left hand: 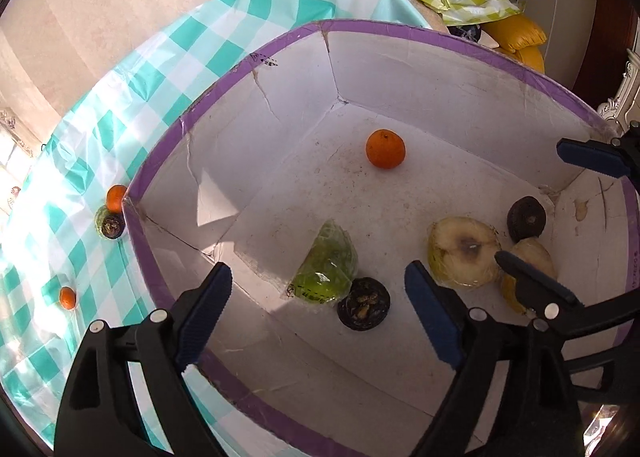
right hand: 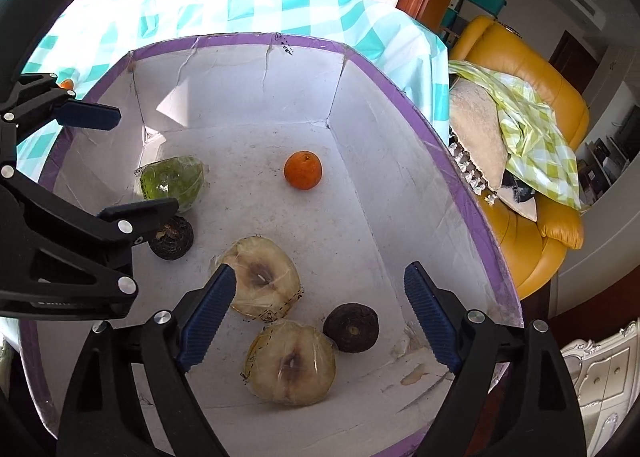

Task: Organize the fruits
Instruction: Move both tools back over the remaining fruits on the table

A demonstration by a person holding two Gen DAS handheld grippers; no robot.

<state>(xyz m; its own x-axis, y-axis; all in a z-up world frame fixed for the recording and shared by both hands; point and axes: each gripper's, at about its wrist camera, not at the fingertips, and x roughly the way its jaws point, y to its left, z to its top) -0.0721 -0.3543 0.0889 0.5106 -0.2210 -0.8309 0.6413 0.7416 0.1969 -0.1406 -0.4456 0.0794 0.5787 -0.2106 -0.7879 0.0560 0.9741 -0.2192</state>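
Both tools over purple-rimmed box (left hand: 400,27), nothing gripped. Left tool (left hand: 320,317) spread wide above wrapped green fruit (left hand: 326,269); right tool (right hand: 320,317) spread wide above wrapped pale halves (right hand: 264,277). Looks like drop-off step done. Next probably: grab strays on worktop (left hand: 132,105), e.g. small orange (left hand: 67,297), beside box.

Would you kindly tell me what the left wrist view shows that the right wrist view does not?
Only the left wrist view shows fruit still outside the box on the checked cloth: a small orange and a cluster by the box corner.

Only the right wrist view shows both pale wrapped halves unobstructed.

Both show the orange in the box, the green wrapped piece, two dark fruits and both open claws.
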